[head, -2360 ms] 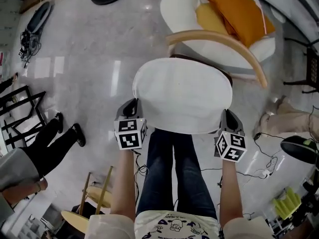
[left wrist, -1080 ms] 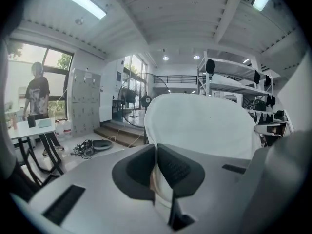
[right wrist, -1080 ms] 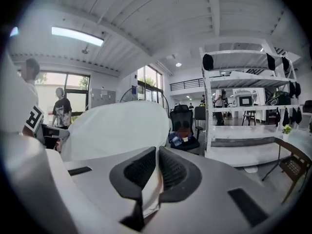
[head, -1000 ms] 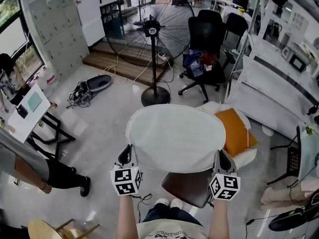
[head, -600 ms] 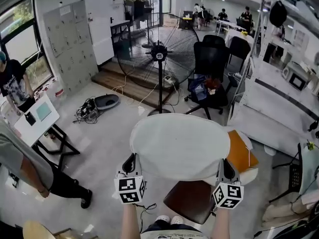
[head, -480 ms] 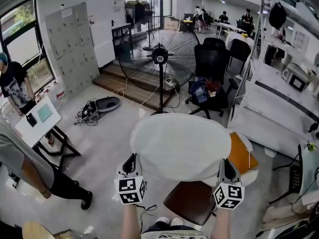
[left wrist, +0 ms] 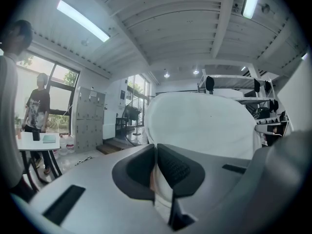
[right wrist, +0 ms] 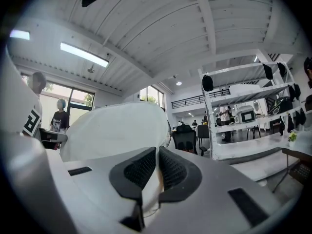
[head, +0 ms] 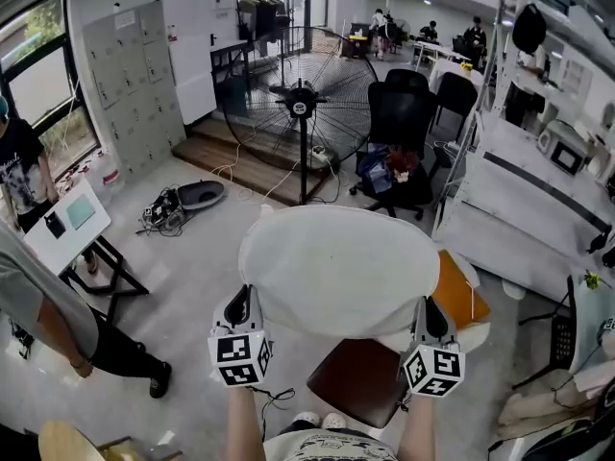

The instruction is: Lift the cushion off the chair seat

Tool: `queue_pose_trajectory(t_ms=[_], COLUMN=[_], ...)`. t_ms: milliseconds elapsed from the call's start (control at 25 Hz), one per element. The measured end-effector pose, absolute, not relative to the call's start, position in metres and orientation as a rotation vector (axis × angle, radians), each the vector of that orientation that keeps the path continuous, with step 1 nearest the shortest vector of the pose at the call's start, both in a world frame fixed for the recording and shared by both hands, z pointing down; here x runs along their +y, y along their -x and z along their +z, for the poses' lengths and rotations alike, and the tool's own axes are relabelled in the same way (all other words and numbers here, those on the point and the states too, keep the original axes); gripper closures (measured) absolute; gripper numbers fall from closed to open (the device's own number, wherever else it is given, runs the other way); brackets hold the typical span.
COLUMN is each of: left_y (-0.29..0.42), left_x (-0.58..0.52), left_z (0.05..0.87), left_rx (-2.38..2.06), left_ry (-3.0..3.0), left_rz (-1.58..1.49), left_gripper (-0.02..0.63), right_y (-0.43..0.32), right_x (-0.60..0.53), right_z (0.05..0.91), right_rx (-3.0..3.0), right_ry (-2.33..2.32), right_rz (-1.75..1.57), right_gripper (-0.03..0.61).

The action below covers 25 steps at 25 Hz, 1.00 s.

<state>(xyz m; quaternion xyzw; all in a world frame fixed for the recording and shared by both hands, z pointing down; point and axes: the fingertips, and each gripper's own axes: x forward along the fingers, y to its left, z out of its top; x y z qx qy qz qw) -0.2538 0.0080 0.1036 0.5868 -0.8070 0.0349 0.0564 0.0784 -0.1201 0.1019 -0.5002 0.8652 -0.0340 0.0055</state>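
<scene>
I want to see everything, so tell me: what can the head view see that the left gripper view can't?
Only the head view shows the brown chair seat and the orange pillow. Only the left gripper view shows the long ceiling light and its jaws pinching cloth up close. Both show the white cushion held by the left gripper.

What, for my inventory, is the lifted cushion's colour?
Plain white; the cushion shows best in the head view.
</scene>
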Motion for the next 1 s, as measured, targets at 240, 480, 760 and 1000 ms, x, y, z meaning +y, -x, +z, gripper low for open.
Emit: queue_pose_trajectory(t_ms=[240, 480, 760, 1000], left_y=[0.251, 0.252, 0.255, 0.262], left_x=[0.009, 0.011, 0.011, 0.007], left_z=[0.107, 0.105, 0.106, 0.107], left_rx=[-2.447, -2.450, -2.448, -2.453], left_ry=[-1.774, -1.772, -1.773, -1.772], left_rz=[0.097, 0.088, 0.088, 0.086], left_gripper=[0.581, 0.581, 0.581, 0.581], right_y=[-0.081, -0.081, -0.078, -0.070], right_x=[-0.120, -0.119, -0.120, -0.124], right_z=[0.104, 0.103, 0.104, 0.104], right_rx=[2.709, 2.706, 2.709, 2.717], right_ry=[1.566, 1.564, 1.564, 1.558], right_rz=[-0.108, -0.112, -0.104, -0.093], right_gripper=[0.543, 0.543, 0.543, 0.543])
